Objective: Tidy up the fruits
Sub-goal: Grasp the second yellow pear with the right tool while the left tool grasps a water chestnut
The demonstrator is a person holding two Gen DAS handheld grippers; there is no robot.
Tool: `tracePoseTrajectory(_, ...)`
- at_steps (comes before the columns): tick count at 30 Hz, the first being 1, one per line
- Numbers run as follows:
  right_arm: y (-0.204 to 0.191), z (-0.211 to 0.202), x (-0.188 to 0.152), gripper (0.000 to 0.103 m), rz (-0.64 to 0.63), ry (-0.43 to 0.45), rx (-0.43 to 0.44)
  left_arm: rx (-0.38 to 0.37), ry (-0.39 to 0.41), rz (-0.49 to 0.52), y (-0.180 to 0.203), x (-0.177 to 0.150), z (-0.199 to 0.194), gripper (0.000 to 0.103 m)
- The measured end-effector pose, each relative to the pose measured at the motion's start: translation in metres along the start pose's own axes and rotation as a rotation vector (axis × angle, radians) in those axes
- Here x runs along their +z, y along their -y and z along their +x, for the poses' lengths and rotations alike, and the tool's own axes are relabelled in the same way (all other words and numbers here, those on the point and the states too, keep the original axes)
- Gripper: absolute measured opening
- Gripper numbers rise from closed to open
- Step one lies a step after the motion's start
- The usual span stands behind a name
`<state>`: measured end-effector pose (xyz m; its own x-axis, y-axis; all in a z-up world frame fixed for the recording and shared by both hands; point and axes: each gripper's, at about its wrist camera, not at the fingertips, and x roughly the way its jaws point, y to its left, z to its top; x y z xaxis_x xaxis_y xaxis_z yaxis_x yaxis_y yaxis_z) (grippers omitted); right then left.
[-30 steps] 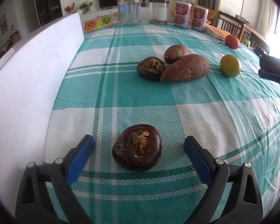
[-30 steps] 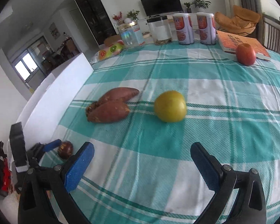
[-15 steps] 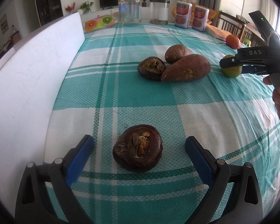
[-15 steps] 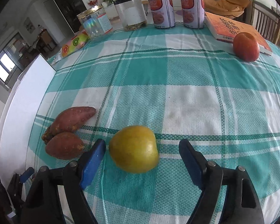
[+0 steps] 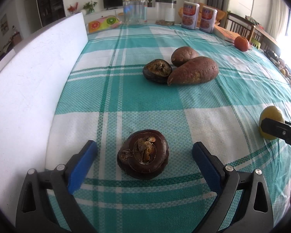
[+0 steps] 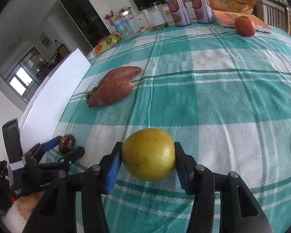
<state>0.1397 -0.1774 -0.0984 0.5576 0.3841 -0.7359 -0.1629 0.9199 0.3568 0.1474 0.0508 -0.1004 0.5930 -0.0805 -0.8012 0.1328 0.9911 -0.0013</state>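
At the table's far edge, empty glass jar [image 5: 134, 10], canister [image 6: 155, 16] with bottom residue

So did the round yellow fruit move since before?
Yes. The round yellow fruit was beside the two sweet potatoes; now it sits nearer the camera at the right edge, gripped by the right claw.

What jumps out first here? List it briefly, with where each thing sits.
The yellow fruit clamped in the right tool fills the bottom of the right view. In the left view a dark brown fruit lies on the checked cloth between the open left tool's blue pads.
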Motion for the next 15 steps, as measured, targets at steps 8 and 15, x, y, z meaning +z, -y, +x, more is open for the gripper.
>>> tracePoseTrajectory(8, 0.005, -0.002, -0.012, 0.051, 0.02, 0.066, 0.068, 0.001, 0.0, 0.001, 0.0, 0.0, 0.0, 0.099)
tracePoseTrajectory(15, 0.011, -0.001, -0.012, 0.051, 0.052, 0.067, 0.103, 0.0, 0.0, 0.0, 0.0, 0.0, 0.0, 0.099)
